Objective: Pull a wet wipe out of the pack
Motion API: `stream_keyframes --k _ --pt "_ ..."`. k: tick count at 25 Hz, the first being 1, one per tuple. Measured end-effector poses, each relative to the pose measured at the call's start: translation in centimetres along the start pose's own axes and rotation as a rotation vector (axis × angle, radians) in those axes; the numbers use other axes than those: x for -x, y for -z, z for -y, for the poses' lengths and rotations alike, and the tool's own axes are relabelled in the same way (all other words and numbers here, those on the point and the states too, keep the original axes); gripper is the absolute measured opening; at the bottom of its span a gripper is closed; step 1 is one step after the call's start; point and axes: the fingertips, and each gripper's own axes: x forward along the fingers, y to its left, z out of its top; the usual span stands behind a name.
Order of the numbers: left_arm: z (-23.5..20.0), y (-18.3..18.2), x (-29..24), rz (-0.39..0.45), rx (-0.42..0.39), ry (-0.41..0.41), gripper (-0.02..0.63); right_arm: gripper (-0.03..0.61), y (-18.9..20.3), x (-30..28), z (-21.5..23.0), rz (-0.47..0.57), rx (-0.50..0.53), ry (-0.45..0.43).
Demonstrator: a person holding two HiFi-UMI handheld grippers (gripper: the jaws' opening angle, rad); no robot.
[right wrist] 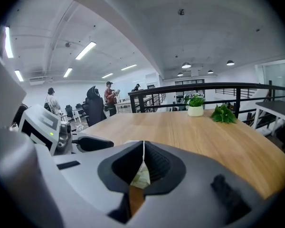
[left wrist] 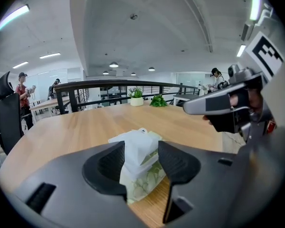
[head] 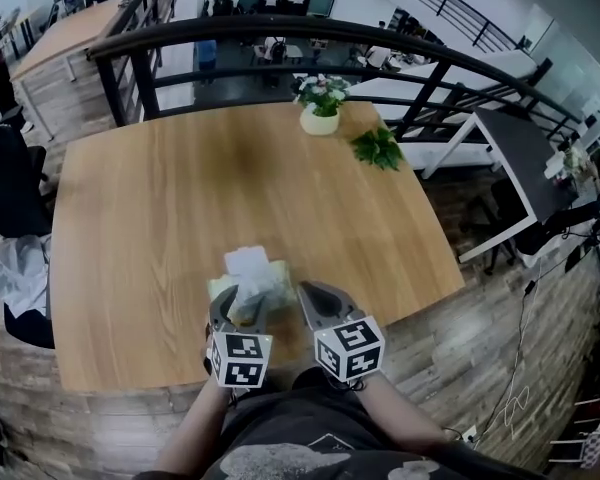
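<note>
A green-patterned wet wipe pack [head: 278, 278] lies near the front edge of the wooden table [head: 180, 198]. A white wipe [head: 248, 262] stands crumpled out of its top. My left gripper [head: 242, 308] is open. In the left gripper view the pack [left wrist: 145, 180] and the wipe [left wrist: 137, 144] sit between the spread jaws of the left gripper [left wrist: 141, 151], with gaps at the pads. My right gripper [head: 305, 293] is at the pack's right side. In its own view the right gripper [right wrist: 143, 146] has its tips together, and a piece of the pack [right wrist: 141, 175] shows behind them.
A potted plant in a white pot [head: 320, 110] and a small green plant [head: 378, 148] stand at the table's far edge, before a black railing [head: 280, 33]. A dark chair with white cloth [head: 15, 268] is to the left. People stand far off [right wrist: 109, 96].
</note>
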Motion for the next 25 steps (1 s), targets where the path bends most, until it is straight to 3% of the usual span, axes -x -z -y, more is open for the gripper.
stream_keyframes --k 9,13,21,25 --pt "-1.4 0.1 -0.7 -0.014 0.062 -0.094 0.201 0.025 0.9 -2.0 0.6 -0.056 0.018 -0.088" --pt "-2.0 0.1 -0.2 -0.020 0.104 -0.152 0.055 0.025 2.0 -3.2 0.0 -0.122 0.050 -0.187" --pt "-2.5 0.6 0.3 -0.039 0.181 -0.194 0.018 0.030 3.2 -5.8 -1.8 -0.227 0.114 -0.363" --pt "-2.7 0.6 0.5 -0.039 0.204 -0.202 0.017 0.110 3.9 -6.6 -2.8 -0.274 0.144 -0.421"
